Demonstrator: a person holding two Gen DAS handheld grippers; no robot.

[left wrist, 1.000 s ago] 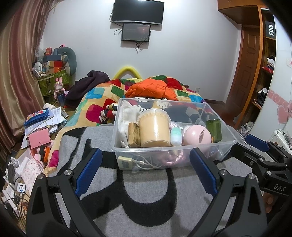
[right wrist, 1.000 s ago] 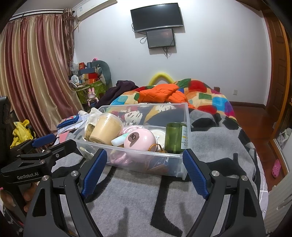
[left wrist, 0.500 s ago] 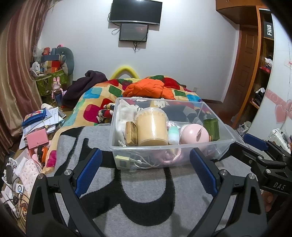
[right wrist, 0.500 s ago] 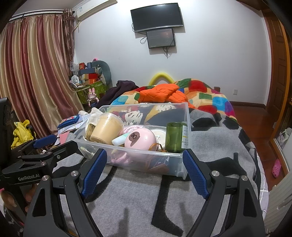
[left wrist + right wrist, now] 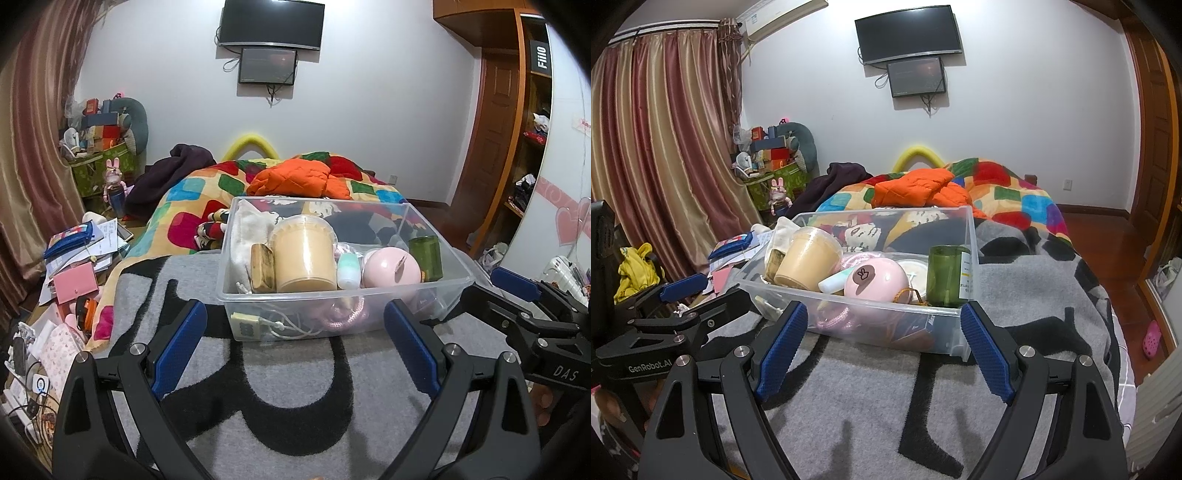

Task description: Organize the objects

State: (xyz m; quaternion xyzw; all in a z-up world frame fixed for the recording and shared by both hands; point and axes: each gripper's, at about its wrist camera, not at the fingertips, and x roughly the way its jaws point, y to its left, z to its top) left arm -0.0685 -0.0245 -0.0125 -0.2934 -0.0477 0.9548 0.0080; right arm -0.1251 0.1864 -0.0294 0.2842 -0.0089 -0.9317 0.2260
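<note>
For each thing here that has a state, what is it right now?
left gripper: open, empty, short of the bin
right gripper: open, empty
clear bin: lidless, on the grey blanket, full
beige tub: lid on, tilted
green cup: upright
wall screens: dark

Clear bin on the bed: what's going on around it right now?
A person holds a hand-held gripper in each hand, both aimed at the clear plastic bin on the grey and black blanket. The left hand-held gripper and right hand-held gripper are open and empty, short of the bin. Nothing has been picked up yet. Inside the bin are a beige tub, a pink round case, a green glass and cords.
</note>
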